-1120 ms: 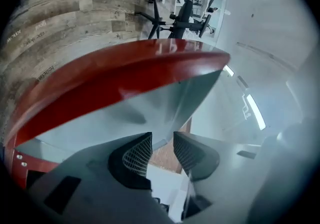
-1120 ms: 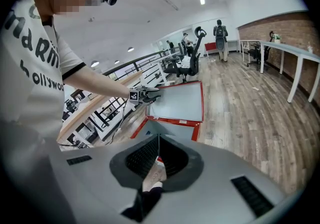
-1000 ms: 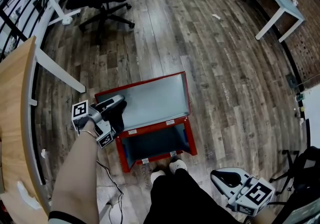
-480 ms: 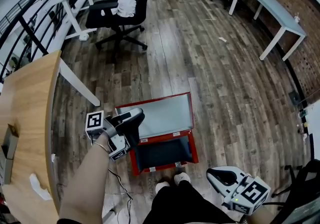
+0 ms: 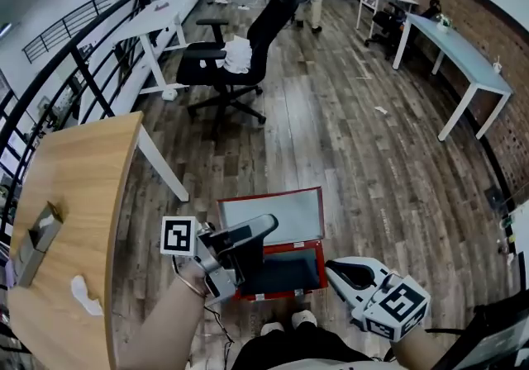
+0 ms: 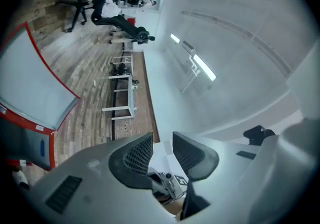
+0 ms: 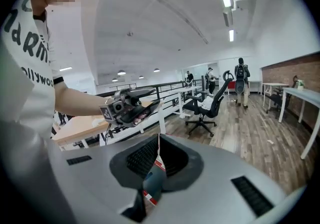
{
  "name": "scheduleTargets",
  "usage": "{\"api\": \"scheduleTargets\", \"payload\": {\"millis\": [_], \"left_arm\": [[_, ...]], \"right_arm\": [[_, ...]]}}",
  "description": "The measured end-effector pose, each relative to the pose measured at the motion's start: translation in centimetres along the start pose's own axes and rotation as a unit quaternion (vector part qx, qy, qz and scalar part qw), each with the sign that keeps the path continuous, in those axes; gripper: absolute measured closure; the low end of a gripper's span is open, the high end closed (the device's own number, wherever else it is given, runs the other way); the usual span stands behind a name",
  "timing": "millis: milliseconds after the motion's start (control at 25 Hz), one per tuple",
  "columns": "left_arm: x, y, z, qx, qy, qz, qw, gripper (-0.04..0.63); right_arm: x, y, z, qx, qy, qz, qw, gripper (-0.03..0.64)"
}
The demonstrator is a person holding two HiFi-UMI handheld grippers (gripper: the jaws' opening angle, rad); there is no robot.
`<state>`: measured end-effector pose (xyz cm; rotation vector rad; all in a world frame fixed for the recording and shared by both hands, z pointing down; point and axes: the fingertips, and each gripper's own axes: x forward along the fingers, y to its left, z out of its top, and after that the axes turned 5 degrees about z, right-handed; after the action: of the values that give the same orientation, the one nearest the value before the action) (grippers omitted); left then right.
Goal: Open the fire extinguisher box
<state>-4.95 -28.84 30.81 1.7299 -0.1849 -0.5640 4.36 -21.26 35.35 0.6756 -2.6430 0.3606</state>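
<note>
The red fire extinguisher box [image 5: 307, 283] lies on the wood floor with its lid [image 5: 277, 215] swung open and back, grey inside. My left gripper [image 5: 271, 223] hangs above the box's left part, well off the floor, jaws apart with nothing between them. In the left gripper view it [image 6: 162, 140] points up at wall and ceiling, and the open lid [image 6: 27, 88] shows at the left edge. My right gripper [image 5: 334, 269] hovers to the right of the box with its jaws together. In the right gripper view [image 7: 159, 140] a strip of the box [image 7: 152, 185] shows below the tips.
A wooden table [image 5: 66, 220] stands close on the left beside a black railing [image 5: 99, 46]. An office chair [image 5: 240, 54] sits beyond the box, white desks [image 5: 463, 63] at the right, people at the far end. The person's shoes [image 5: 285, 325] stand at the box's near edge.
Both grippers have risen toward the camera. The left one has come away from the lid's left edge. The head view has tipped up, showing more room; the lid stays open.
</note>
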Motion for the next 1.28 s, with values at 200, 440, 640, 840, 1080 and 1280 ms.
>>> {"api": "scheduleTargets", "payload": {"millis": [200, 440, 640, 840, 1080, 1280], "left_arm": [[2.3, -6.0, -4.2, 0.08, 0.013, -0.006, 0.9967, 0.486], [2.6, -10.8, -4.6, 0.267, -0.046, 0.056, 0.961, 0.533], [3.2, -14.3, -3.9, 0.38, -0.079, 0.091, 0.9171, 0.555], [3.0, -15.8, -4.6, 0.484, -0.085, 0.129, 0.8613, 0.558], [1.7, -12.1, -5.8, 0.573, -0.047, 0.228, 0.7858, 0.558], [1.0, -8.7, -6.0, 0.59, -0.034, 0.281, 0.7559, 0.558]], "right_arm": [[-0.7, -0.2, 3.9, -0.021, -0.019, -0.001, 1.0, 0.604], [-1.4, 0.4, 7.4, -0.032, -0.036, 0.011, 0.999, 0.605], [-1.7, 1.2, 9.5, -0.061, -0.043, 0.022, 0.997, 0.604], [-2.1, 2.2, 11.3, -0.078, -0.059, 0.03, 0.995, 0.604], [-1.8, 2.9, 11.8, -0.076, -0.07, 0.04, 0.994, 0.606], [-0.9, 2.5, 11.1, -0.047, -0.069, 0.049, 0.995, 0.606]]}}
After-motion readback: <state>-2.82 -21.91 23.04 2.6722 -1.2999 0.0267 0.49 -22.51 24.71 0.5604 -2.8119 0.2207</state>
